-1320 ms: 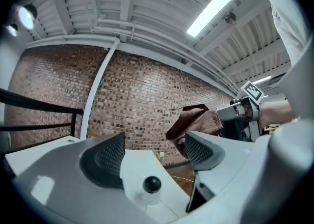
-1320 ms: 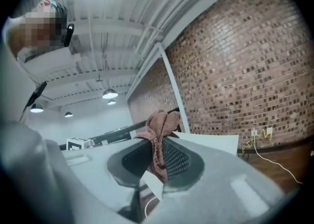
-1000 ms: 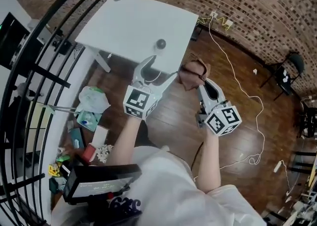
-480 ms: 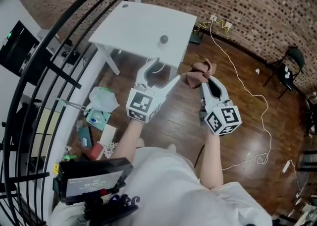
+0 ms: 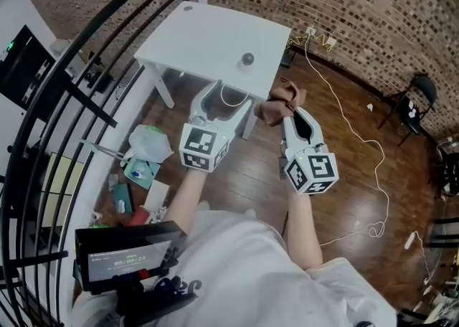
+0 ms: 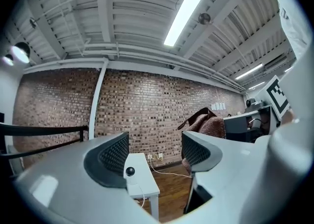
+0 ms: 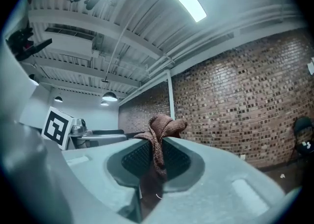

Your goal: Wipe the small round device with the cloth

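Right gripper (image 5: 288, 117) pinches the brown cloth (image 5: 277, 105). Left gripper (image 5: 224, 97) is wide, empty and closing. Round device (image 5: 247, 59) sits on the far counter (image 5: 193, 35), near its edge; a hard wipe could knock it off.

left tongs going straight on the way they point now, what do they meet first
Probably the white table, near the small round device on it; both show in the gap of the left tongs, whose jaws are closing with nothing between them. The way there looks free, though depth is unclear.
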{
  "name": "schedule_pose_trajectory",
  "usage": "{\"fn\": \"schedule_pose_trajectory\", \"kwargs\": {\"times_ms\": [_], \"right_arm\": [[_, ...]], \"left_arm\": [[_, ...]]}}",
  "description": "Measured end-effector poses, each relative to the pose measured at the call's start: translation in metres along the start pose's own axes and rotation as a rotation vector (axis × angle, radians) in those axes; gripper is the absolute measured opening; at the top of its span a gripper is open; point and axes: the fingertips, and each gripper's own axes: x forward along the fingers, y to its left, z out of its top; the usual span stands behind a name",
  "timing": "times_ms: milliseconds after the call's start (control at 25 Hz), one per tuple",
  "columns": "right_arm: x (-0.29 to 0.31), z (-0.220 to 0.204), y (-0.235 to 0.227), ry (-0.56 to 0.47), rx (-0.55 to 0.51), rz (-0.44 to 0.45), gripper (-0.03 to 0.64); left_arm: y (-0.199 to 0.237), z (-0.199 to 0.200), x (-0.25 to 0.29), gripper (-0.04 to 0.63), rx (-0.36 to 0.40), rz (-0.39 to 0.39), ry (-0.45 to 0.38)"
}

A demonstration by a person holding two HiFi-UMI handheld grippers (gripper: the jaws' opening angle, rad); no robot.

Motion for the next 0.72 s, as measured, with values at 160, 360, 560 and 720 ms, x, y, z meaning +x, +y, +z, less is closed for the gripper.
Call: {"fn": "schedule_pose_trajectory", "kwargs": {"times_ms": [160,360,560,720], "right_arm": [[0.002,-0.004,-0.004,0.018,0.001,-0.031,0.044],[0.005,0.001,-0.005,0.015,-0.014,-0.041,0.044],[0.000,-0.001,-0.015,0.017,-0.008,-0.052,0.044],[-0.004,-0.004,-0.024,0.005,-0.005,-0.046,0.044]], "left_arm": [[-0.002,-0.007,0.002,0.354,-0.011,-0.023,0.013],[0.000,-0.007,0.003,0.353,-0.026,-0.032,-0.003],[-0.009,-0.012,0.009,0.350,-0.029,-0.040,0.006],[-0.017,-0.018,0.012,0.348,-0.024,-0.036,0.006]]}}
